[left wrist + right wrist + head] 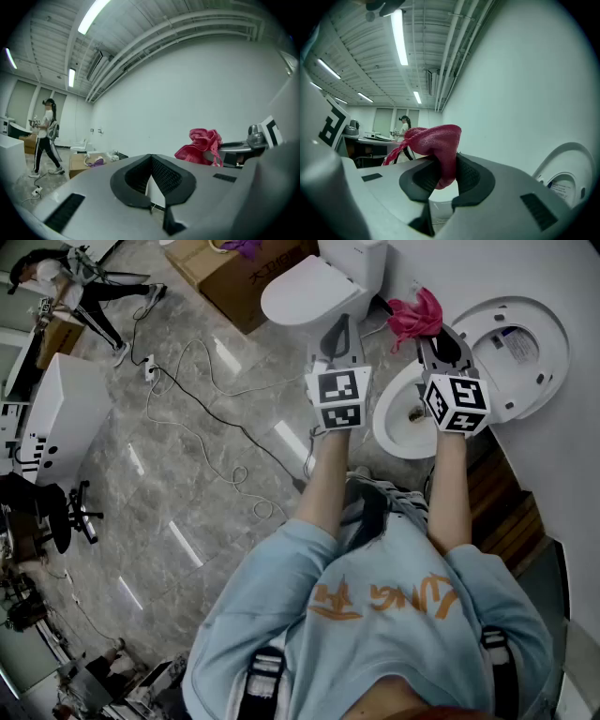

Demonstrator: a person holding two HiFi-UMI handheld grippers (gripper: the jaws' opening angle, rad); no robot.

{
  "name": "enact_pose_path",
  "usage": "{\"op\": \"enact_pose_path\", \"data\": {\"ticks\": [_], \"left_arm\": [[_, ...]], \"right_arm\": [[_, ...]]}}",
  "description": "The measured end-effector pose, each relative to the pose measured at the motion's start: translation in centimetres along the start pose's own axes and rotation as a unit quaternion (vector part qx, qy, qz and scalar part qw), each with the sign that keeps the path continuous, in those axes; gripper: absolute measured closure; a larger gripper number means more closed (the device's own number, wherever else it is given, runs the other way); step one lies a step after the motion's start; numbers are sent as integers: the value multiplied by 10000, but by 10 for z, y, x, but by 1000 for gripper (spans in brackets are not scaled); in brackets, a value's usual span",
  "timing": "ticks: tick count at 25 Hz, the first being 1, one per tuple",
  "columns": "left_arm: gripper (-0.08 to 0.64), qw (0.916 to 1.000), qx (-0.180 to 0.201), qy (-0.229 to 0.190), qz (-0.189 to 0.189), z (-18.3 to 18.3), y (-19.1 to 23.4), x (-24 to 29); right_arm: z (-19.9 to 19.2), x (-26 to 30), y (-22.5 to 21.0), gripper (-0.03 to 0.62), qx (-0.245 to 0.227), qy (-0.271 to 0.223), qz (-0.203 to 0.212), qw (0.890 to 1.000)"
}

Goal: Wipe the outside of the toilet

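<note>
A white toilet stands at the right of the head view, its bowl [401, 418] open and its lid [521, 345] raised against the wall. My right gripper [436, 336] hovers over the bowl's far rim, shut on a pink cloth [415, 317] that bunches above the jaws. In the right gripper view the cloth [435, 140] is pinched between the pads [469, 174], with the lid [566, 174] at lower right. My left gripper [341, 326] is held beside it to the left, shut with nothing in it [151, 157]. The cloth [200, 146] shows at the right in the left gripper view.
A second toilet [309, 289] with its lid down stands just beyond the left gripper. A cardboard box [232, 277] sits behind it. Cables [214, 397] trail over the grey floor. A white cabinet [54, 418] and a person [82, 285] are at far left. Wooden boards [499, 504] lie by the wall.
</note>
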State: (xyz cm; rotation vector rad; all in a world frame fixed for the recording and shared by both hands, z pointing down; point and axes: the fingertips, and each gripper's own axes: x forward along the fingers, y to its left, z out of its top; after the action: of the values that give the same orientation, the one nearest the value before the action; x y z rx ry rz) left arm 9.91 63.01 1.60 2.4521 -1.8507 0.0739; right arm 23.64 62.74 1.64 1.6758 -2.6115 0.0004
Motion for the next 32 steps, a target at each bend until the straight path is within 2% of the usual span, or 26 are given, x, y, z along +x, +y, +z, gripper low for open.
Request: {"op": "enact_pose_path", "data": {"ticks": [6,9,13,18,23,32], "left_arm": [[538,9999,16,107,62,-3,13,2],[538,9998,-94,146,137,-7,30,8],[538,9992,-181,252,237,-16,57,18],[538,9969,-356,434,544,-29,114,29],[538,9956,-417,485,688,-31,157,38],[538,9975,-406,269,517,-11,196,58]], "right_arm": [[4,11,8,505,-146,17,82,9999],[1,22,10,505,-188,88,59,9998],[-8,37,-4,506,219,138,-386,9989],[-17,63,-6,505,223,313,-624,9973],[-15,97,13,505,177,355,-553,9977],[7,146,47,505,-34,188,-433,9989]]}}
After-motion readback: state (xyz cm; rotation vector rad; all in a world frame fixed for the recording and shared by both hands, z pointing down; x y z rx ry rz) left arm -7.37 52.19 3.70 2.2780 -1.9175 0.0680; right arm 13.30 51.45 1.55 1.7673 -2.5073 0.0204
